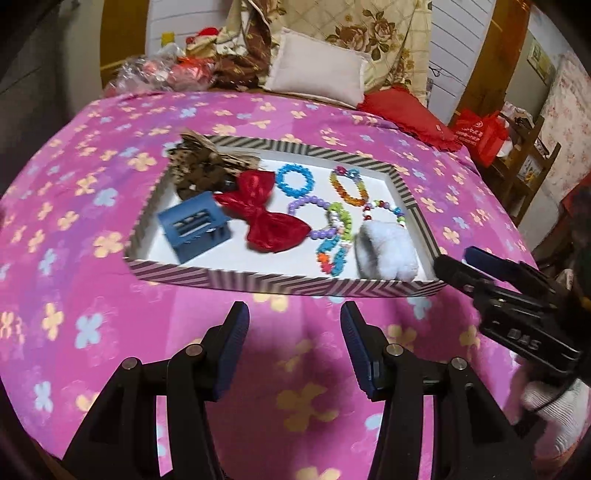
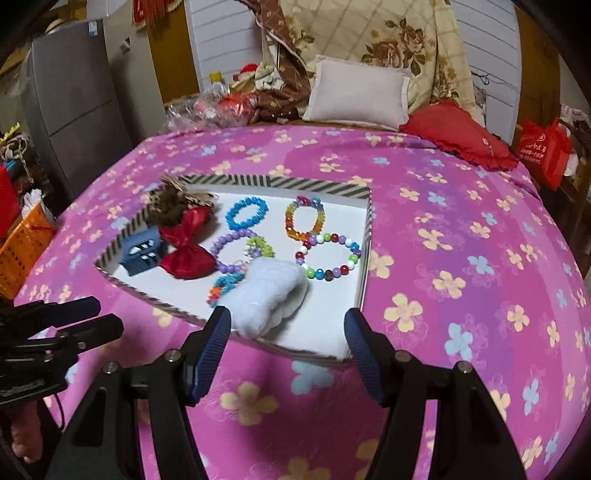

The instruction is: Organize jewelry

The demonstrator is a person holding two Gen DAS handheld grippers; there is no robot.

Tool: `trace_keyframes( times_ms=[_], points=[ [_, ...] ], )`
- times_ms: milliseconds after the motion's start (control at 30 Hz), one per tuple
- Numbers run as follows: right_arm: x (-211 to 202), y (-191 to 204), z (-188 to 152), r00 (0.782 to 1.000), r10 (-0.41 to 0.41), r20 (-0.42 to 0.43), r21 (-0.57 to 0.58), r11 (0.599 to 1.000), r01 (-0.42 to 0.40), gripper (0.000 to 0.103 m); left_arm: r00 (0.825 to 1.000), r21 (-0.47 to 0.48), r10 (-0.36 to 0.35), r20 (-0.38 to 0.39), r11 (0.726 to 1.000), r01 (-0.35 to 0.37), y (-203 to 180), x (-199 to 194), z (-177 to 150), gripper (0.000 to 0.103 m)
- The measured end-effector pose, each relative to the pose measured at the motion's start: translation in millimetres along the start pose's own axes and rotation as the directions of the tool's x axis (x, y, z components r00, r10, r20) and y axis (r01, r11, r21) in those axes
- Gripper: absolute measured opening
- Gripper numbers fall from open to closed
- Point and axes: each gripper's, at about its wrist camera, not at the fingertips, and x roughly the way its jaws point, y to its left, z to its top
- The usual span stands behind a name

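A shallow striped tray (image 1: 280,285) (image 2: 277,182) lies on the pink flowered bedspread. In it are a red bow (image 1: 262,212) (image 2: 186,245), a blue hair claw (image 1: 194,225) (image 2: 142,251), a brown leopard scrunchie (image 1: 201,166) (image 2: 168,208), a white fluffy clip (image 1: 388,253) (image 2: 267,295), and several bead bracelets: blue (image 1: 293,179) (image 2: 246,213), amber-rainbow (image 1: 349,186) (image 2: 304,219), purple (image 1: 308,218) (image 2: 231,245), multicolour round beads (image 2: 327,258). My left gripper (image 1: 293,332) is open and empty, just before the tray's near edge. My right gripper (image 2: 286,339) is open and empty over the tray's near corner, beside the fluffy clip.
A white pillow (image 1: 317,70) (image 2: 358,92), a red cushion (image 1: 410,116) (image 2: 458,136) and a floral quilt (image 2: 388,33) lie at the bed's far end. An orange basket (image 2: 22,251) and a grey fridge (image 2: 70,96) stand left. A red bag (image 2: 543,151) stands right.
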Motion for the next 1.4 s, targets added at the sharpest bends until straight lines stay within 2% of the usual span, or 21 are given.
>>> trace_keyframes(
  times_ms=[100, 333, 433, 767, 1400],
  points=[
    [-18, 9, -5, 0.999, 0.012, 0.037, 0.01, 1.0, -0.013, 0.068, 0.999, -0.02, 0.033, 0.03, 0.999, -0.032, 7, -12, -3, 0.054],
    [-62, 34, -10, 0.982, -0.008, 0.187, 0.03, 1.0, 0.003, 0.09, 0.991, -0.055, 0.077, 0.105, 0.996, -0.071, 16, -41, 1, 0.054],
    [-72, 46, -10, 0.977, -0.028, 0.213, 0.009, 1.0, 0.026, 0.092, 0.985, -0.056, 0.092, 0.146, 0.995, -0.084, 17, -55, 3, 0.054],
    [-90, 54, -15, 0.978, -0.012, 0.209, 0.031, 1.0, 0.005, 0.092, 0.969, -0.033, 0.112, 0.22, 0.994, -0.107, 10, -81, 1, 0.054],
    [-91, 54, -20, 0.981, -0.03, 0.19, 0.039, 0.999, 0.023, 0.092, 0.97, -0.012, 0.118, 0.213, 0.993, -0.118, 0, -79, -4, 0.054]
  ],
)
